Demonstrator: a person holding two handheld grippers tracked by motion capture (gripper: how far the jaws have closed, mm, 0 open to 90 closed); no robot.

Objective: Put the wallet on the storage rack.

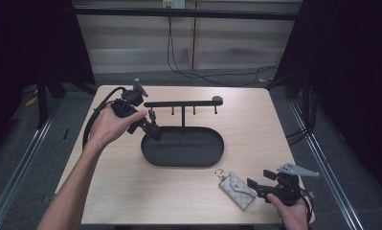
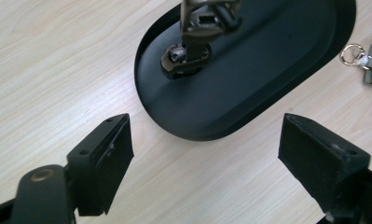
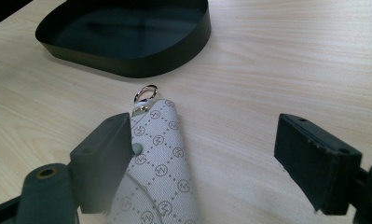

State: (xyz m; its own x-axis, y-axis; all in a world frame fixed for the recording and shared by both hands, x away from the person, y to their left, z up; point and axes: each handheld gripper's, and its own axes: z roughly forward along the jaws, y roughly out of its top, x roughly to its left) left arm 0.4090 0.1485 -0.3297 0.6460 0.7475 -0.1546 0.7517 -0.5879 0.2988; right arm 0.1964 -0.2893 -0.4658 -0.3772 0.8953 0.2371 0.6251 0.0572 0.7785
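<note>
A black oval tray [image 1: 212, 160] carries a post and a bar of hooks [image 1: 181, 103]. At the bar's left end a metal clasp with a small dark fob [image 2: 193, 32] hangs over the tray floor [image 2: 267, 60]. My left gripper [image 1: 152, 132] is just beside it, over the tray's left rim, and in the left gripper view it [image 2: 204, 135] stands open with nothing between its jaws. A grey patterned key pouch [image 1: 236, 189] with a ring lies near the front edge. My right gripper [image 1: 252, 184] is open; the pouch [image 3: 160, 163] lies against its left jaw, not pinched.
The wooden table [image 1: 255, 120] has bare room to the right of and behind the tray. The tray's wall [image 3: 141, 63] stands just beyond the pouch's ring. A cable trails on the floor past the far edge [image 1: 198, 74].
</note>
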